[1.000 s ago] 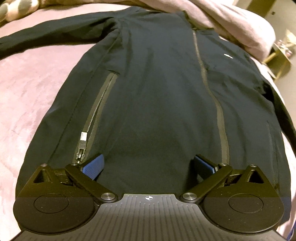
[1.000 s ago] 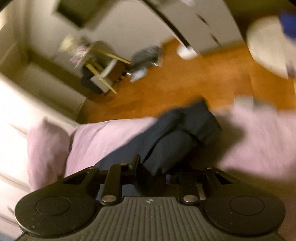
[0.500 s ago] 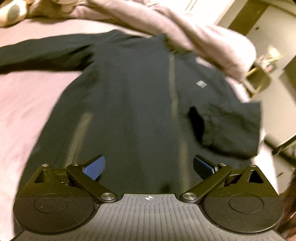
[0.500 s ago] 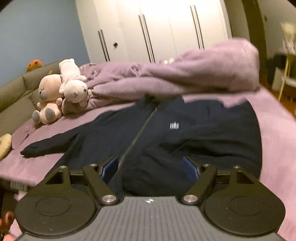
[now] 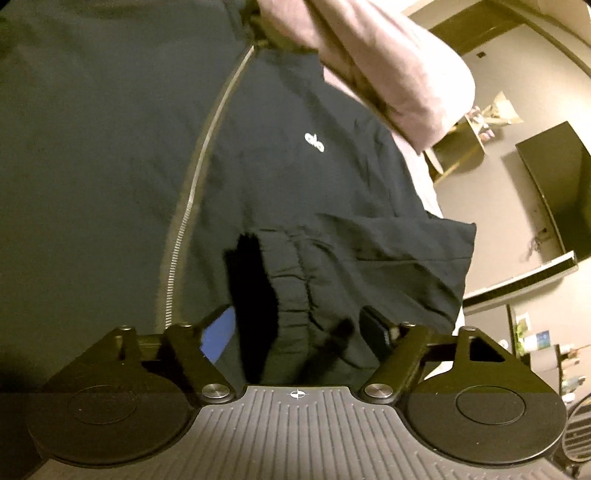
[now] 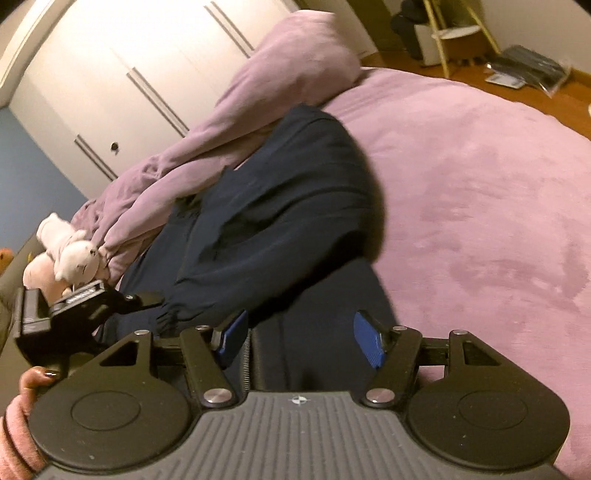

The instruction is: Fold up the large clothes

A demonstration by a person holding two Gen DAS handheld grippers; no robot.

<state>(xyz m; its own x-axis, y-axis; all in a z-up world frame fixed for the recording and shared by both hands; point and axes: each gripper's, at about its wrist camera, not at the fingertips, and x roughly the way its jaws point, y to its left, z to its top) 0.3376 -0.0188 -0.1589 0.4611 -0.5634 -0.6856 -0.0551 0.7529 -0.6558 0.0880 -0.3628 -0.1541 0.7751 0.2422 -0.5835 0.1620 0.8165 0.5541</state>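
A dark navy zip-up jacket [image 5: 122, 155] lies front-up on a purple bed, with a small white logo [image 5: 314, 142] on its chest. One sleeve [image 5: 369, 258] is folded across the body, its gathered cuff [image 5: 291, 280] lying between my left gripper's fingers. My left gripper [image 5: 299, 326] is open around the cuff. In the right wrist view the jacket [image 6: 280, 221] shows the folded sleeve on top. My right gripper [image 6: 299, 336] is open just above the jacket's lower part. The left gripper [image 6: 88, 299] also shows there at the cuff.
A purple blanket [image 6: 258, 122] is heaped at the jacket's collar end, with plush toys [image 6: 70, 258] beside it. The purple bed cover [image 6: 480, 221] spreads to the right. White wardrobe doors [image 6: 140, 74] stand behind. A wooden floor with a stool [image 6: 454, 33] lies beyond the bed.
The right gripper carried the sleeve across the jacket and let it go, and is now open. The left gripper moved forward and right, so the cuff sits between its fingers.
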